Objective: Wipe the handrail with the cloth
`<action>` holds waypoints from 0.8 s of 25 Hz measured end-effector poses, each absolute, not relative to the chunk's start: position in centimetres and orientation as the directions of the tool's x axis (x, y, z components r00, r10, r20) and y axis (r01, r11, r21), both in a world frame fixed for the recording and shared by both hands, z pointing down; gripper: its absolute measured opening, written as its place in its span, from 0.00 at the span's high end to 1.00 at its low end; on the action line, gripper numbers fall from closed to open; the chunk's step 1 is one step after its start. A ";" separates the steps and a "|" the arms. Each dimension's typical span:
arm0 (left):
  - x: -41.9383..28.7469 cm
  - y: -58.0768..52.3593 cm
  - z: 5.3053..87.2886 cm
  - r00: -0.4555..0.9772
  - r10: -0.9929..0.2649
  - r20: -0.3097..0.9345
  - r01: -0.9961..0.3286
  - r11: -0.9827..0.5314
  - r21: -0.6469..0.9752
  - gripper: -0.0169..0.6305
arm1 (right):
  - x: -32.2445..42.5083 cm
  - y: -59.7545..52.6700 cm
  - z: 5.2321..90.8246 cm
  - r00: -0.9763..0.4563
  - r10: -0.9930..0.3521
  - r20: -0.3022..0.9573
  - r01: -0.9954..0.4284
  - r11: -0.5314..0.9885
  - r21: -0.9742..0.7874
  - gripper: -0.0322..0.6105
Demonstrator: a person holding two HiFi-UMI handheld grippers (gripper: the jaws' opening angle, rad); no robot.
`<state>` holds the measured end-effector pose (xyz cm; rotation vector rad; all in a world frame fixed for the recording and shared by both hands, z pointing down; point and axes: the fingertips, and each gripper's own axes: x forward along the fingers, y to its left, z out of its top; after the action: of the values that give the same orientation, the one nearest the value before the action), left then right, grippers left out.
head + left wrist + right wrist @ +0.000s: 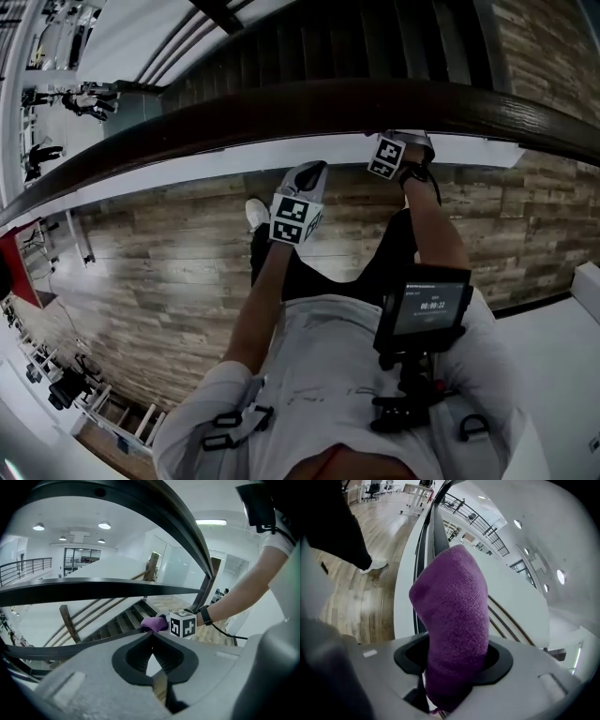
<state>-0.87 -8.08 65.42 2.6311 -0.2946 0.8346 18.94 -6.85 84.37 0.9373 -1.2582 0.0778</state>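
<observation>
Head view: handrail (328, 103) crosses before staircase (375, 42), above wooden floor (159, 253).

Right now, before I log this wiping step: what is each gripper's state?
Left gripper: closed, nothing held.
Right gripper: closed on the purple cloth.

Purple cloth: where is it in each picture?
Head view: I can't make it out.
Left gripper view: the purple cloth is small, near the middle, on the dark handrail.
Right gripper view: it is big, in the centre, standing up between the jaws.
Shared landmark: the dark handrail, in all three views.
</observation>
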 end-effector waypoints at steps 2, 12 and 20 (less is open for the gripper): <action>0.6 -7.3 65.5 0.806 -0.067 0.588 -0.280 -0.918 0.279 0.97 | 21.3 -5.6 84.3 0.381 -0.422 0.823 -0.522 0.636 0.568 0.62; 11.1 -1.7 65.5 0.826 0.044 0.563 -0.144 -0.947 0.286 0.97 | 30.5 -0.1 84.2 0.447 -0.425 0.788 -0.513 0.599 0.614 0.61; 17.7 2.7 65.5 0.833 0.128 0.539 -0.032 -0.960 0.278 0.98 | 37.8 4.7 84.3 0.505 -0.391 0.770 -0.526 0.568 0.633 0.60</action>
<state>17.71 2.69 65.50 2.7383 0.0739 0.8329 37.82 4.67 84.30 1.0164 -1.0896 0.1012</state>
